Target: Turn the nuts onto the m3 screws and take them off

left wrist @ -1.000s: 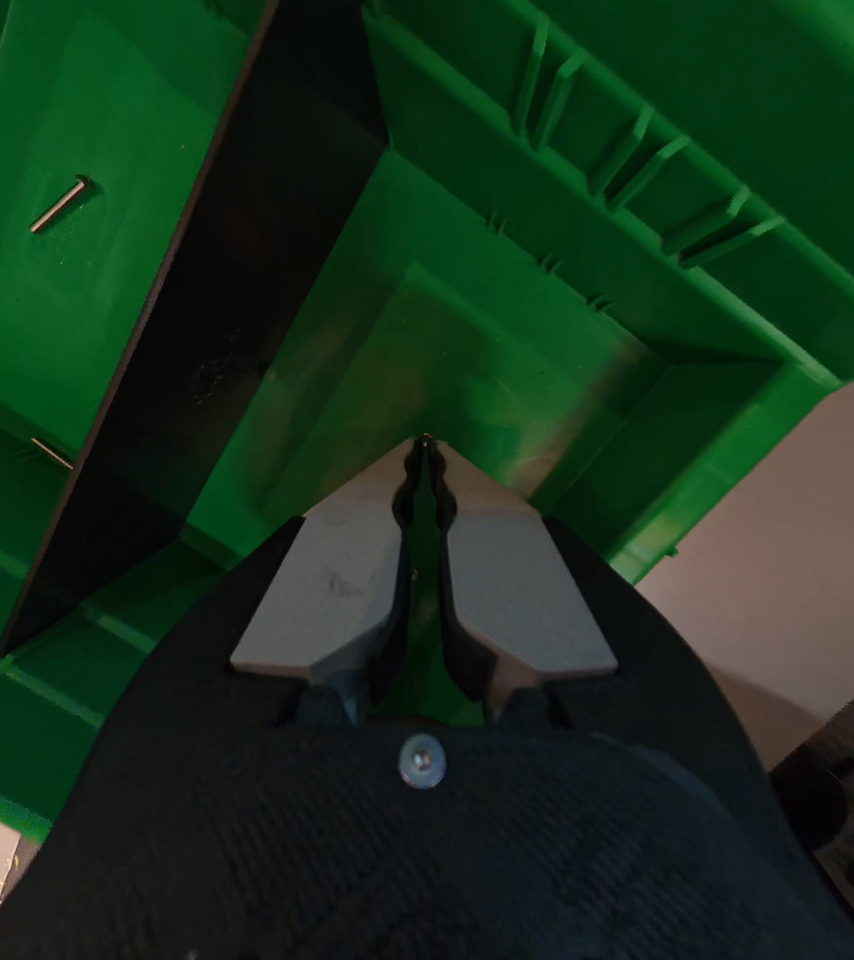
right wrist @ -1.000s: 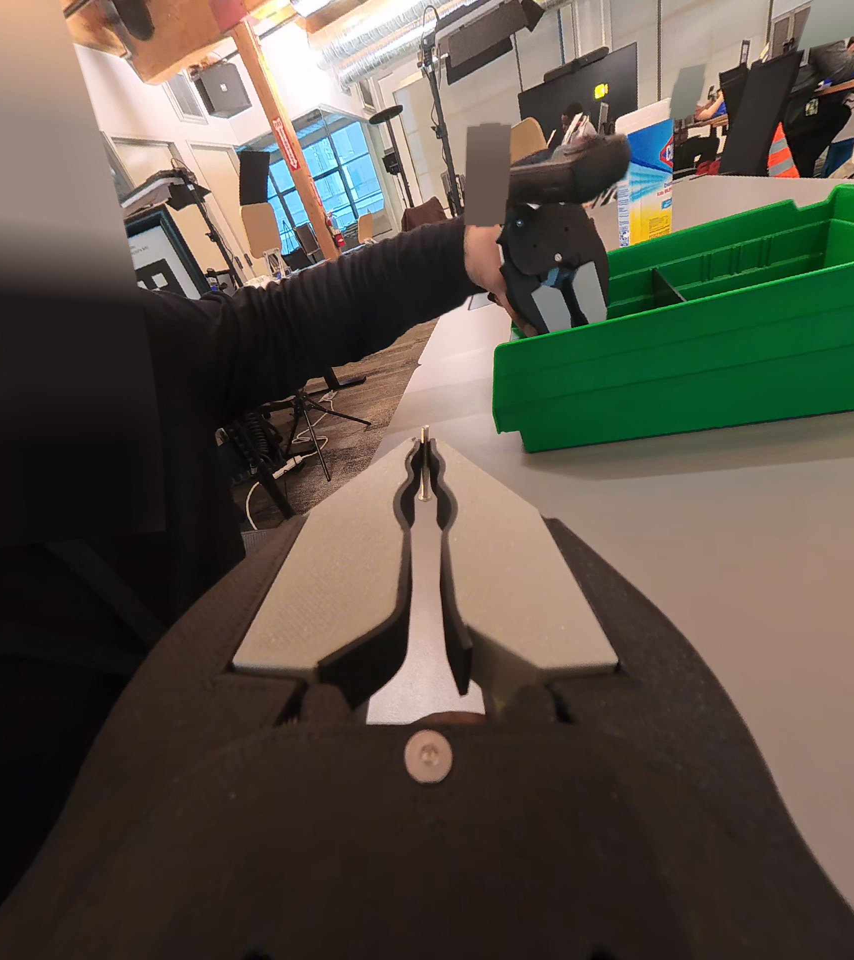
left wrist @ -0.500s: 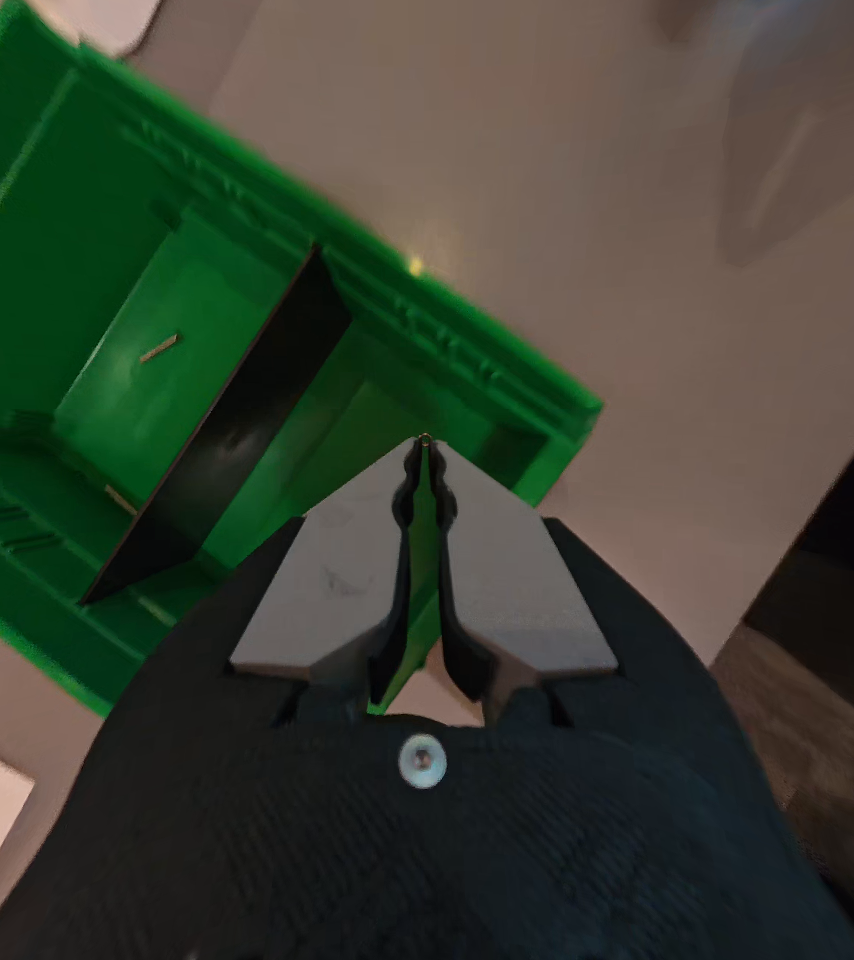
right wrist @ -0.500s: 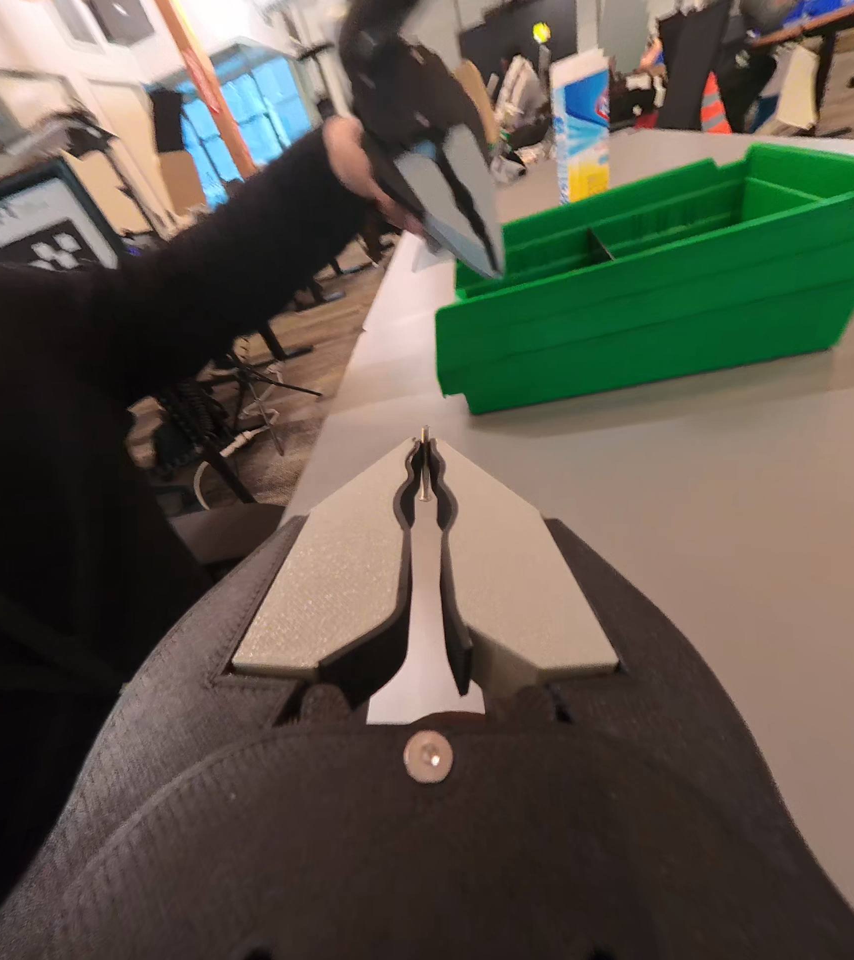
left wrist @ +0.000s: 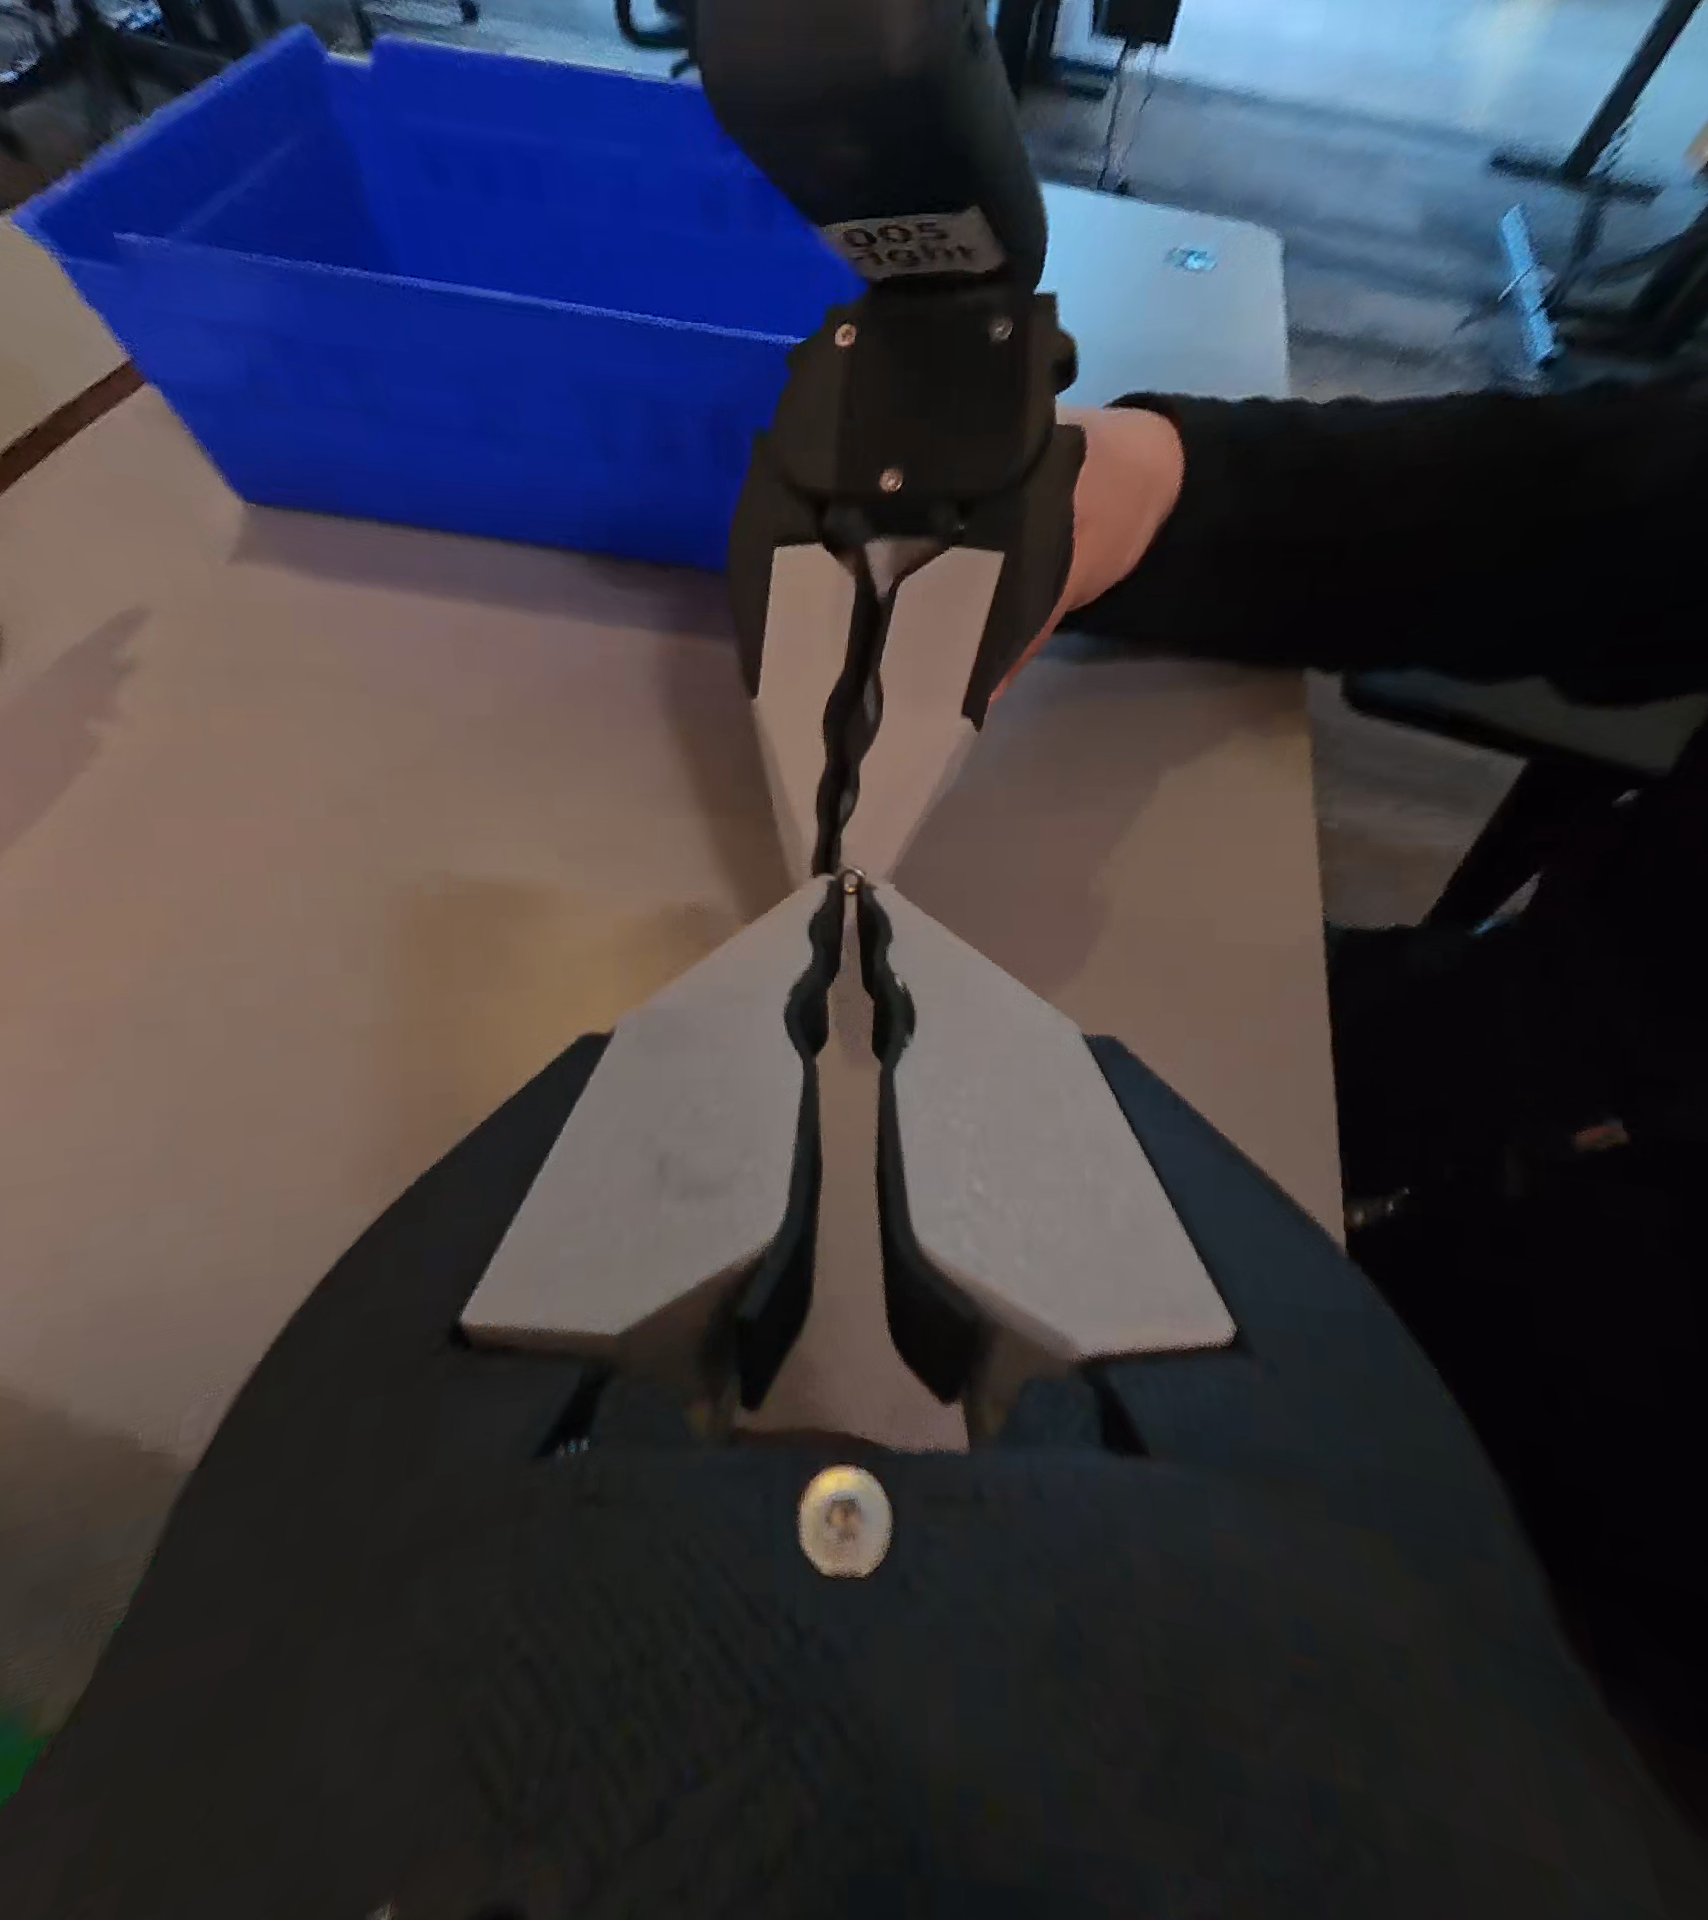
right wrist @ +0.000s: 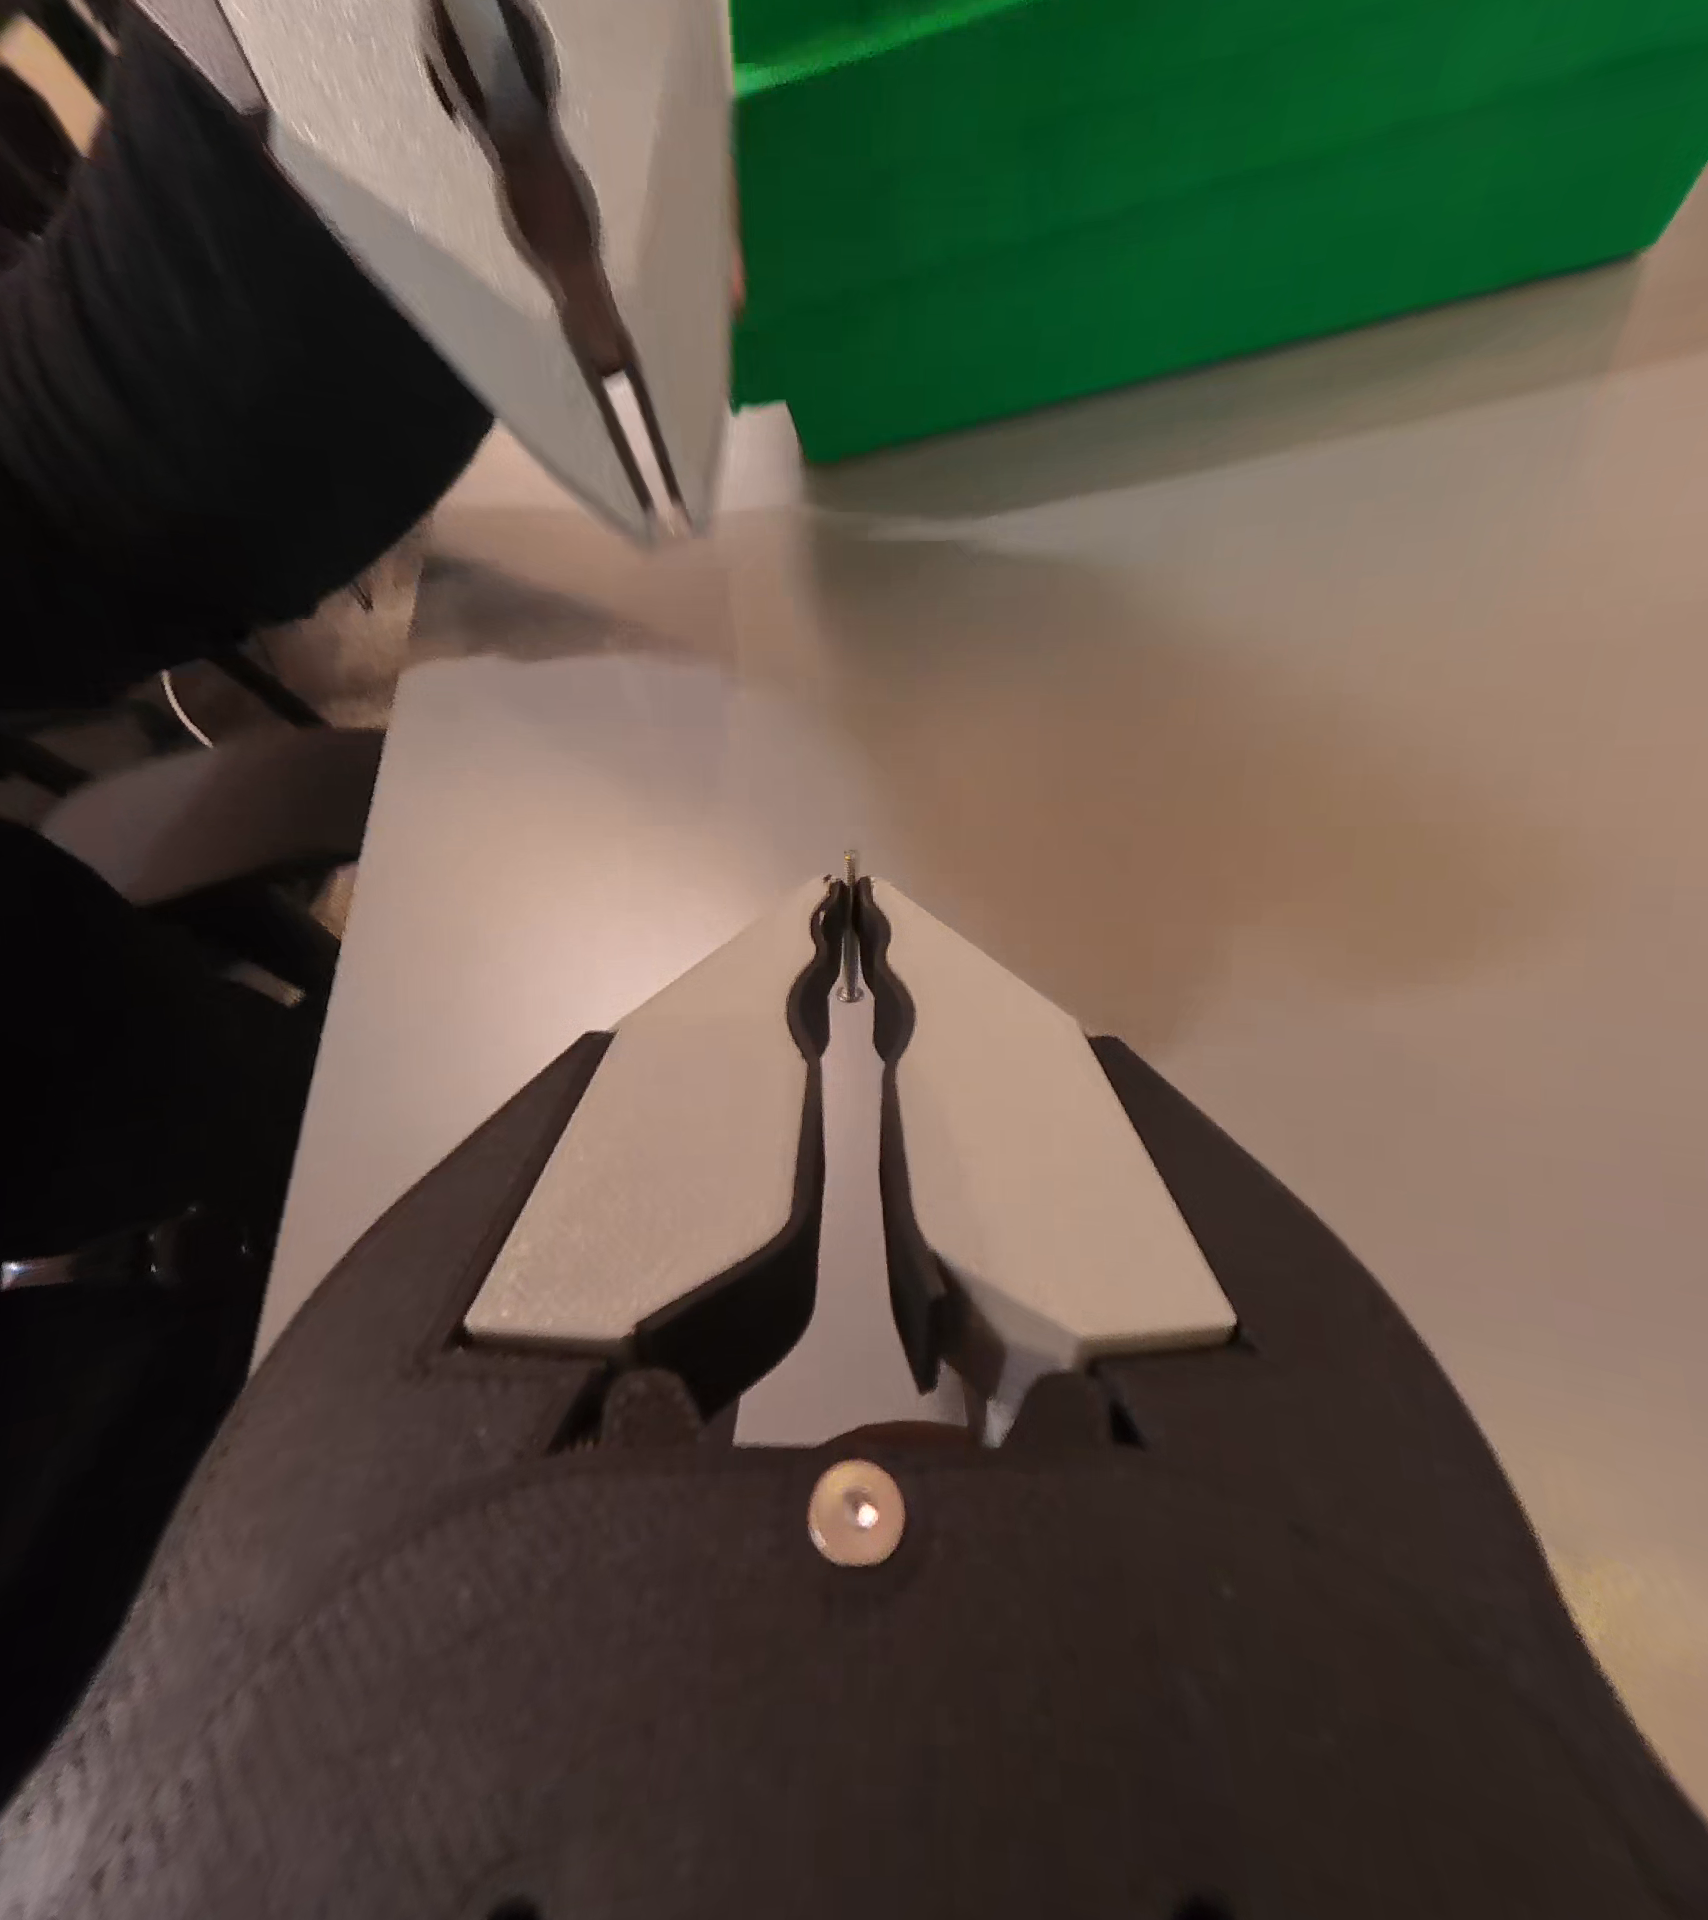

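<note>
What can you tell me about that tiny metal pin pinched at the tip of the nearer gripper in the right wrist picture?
It is a thin, silvery metal screw, clamped between the closed tips of the right gripper. It lies along the fingers' direction: its small flat head sits back in the wavy gap between them, and its shaft end pokes a little past the tips, over the grey table. Only the dark inner edges of the fingers touch it. No nut shows on it, though it is too small to be sure.
</note>
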Available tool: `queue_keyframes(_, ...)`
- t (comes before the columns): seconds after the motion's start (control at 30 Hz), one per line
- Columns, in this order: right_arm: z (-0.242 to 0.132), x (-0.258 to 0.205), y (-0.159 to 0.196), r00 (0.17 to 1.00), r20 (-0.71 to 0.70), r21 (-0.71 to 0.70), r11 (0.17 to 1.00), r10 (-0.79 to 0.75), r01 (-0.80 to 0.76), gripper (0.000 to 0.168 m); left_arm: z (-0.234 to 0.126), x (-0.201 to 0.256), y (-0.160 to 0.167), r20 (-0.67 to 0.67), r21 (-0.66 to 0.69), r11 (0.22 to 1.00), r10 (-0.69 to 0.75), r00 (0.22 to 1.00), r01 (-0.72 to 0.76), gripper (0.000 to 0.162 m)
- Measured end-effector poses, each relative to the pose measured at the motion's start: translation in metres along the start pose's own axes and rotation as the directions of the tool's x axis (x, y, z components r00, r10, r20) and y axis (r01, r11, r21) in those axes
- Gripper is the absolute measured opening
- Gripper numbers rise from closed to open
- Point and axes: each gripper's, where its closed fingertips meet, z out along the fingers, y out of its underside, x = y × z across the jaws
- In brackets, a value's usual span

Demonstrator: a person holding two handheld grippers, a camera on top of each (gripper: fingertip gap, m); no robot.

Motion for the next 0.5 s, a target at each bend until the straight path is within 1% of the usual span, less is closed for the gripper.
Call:
queue_keyframes(0.07,-0.003,-0.002,0.003,1.000,0.013,-0.008,1.000,-0.014,0.014,0.000,0.016,-0.002,0.005,-0.010,0.011,1.000,-0.020,1.000,0.020,0.000)
queue_keyframes(0.17,-0.009,-0.004,0.007,0.999,0.024,-0.020,0.999,-0.042,0.043,0.000,0.029,-0.005,0.014,-0.010,0.007,1.000,-0.031,0.999,0.031,0.001)
queue_keyframes(0.33,-0.009,0.001,0.020,0.990,-0.034,-0.096,0.987,-0.134,0.130,0.000,0.041,-0.003,0.022,-0.040,-0.001,1.000,-0.006,0.999,0.006,0.001)
queue_keyframes(0.5,-0.005,-0.001,0.024,0.985,-0.047,-0.133,0.978,-0.166,0.158,0.000,0.051,0.000,0.032,-0.067,-0.035,0.999,0.010,0.998,-0.013,0.001)
